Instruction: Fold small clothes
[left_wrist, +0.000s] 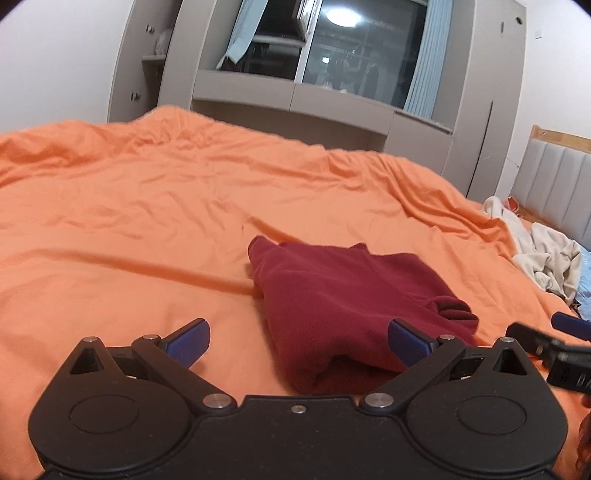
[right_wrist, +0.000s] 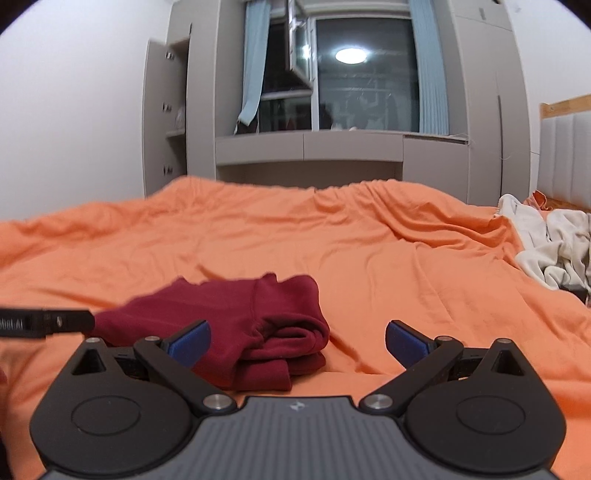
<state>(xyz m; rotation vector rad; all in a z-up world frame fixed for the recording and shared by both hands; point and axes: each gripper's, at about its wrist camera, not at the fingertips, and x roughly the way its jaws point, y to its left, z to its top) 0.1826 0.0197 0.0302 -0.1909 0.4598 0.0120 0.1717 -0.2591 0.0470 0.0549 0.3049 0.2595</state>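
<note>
Maroon knit garment (left_wrist: 354, 306), already folded into a compact bundle, lies on the orange bedsheet (left_wrist: 147, 221) in the lower centre of the left wrist view. My left gripper (left_wrist: 298, 341) has its blue-padded jaws spread wide and holds nothing; the near edge of the bundle sits between them, though I cannot tell whether the pads touch the cloth. At the lower right edge the black tip of my right gripper (left_wrist: 546, 345) shows just beside the bundle. A heap of pale clothes (left_wrist: 543, 254) lies at the right edge, near the headboard.

Right wrist view: the same garment (right_wrist: 258, 325) sits lower left of centre, its stacked layers visible at the near end. My right gripper (right_wrist: 298, 341) is likewise fully open and empty, with only bare sheet (right_wrist: 369, 240) between most of its span. The pale heap (right_wrist: 550, 251) appears at the right edge.

I judge this piece essentially folded; the pale heap seems to remain unfolded
</note>
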